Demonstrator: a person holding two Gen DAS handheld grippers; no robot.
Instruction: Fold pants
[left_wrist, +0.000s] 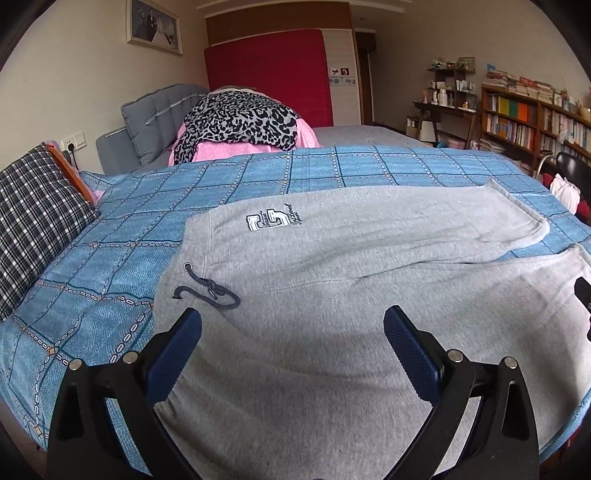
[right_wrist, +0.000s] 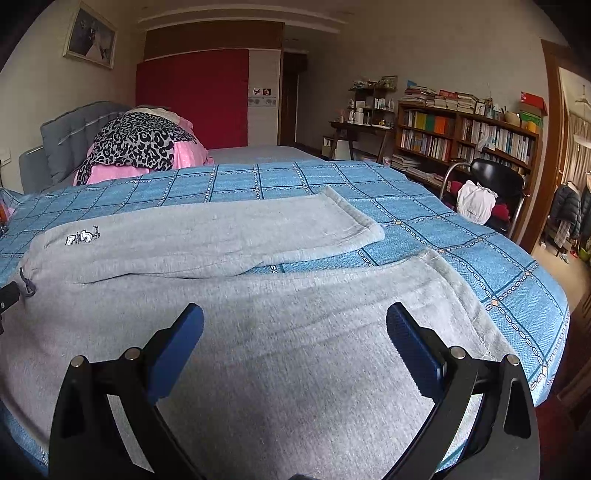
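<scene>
A: How far along is the folding?

B: By my reading, nothing is done yet. The grey pants (left_wrist: 332, 288) lie spread flat on the blue checked bedspread (left_wrist: 110, 266), waistband toward the left, both legs running off to the right. The far leg (right_wrist: 229, 229) and the near leg (right_wrist: 295, 332) lie apart, with a wedge of bedspread showing between them, so not even the first leg-over-leg fold is made.

A: And the tools?

B: The left gripper (left_wrist: 291, 332) hovers over the waist end, near the dark drawstring (left_wrist: 207, 291), its fingers spread wide and holding nothing. The right gripper (right_wrist: 295, 328) is over the near leg, likewise gaping and empty. I cannot tell whether either touches the cloth.

A: So everything is left?

B: I judge so: bring one leg onto the other, then fold lengthwise.

A: Any writing?

B: An embroidered logo (left_wrist: 273, 218) sits below the waistband on the far side, blocky white-and-dark shapes with small script beside them. The script is too small to read. No other label shows on the pants.
</scene>
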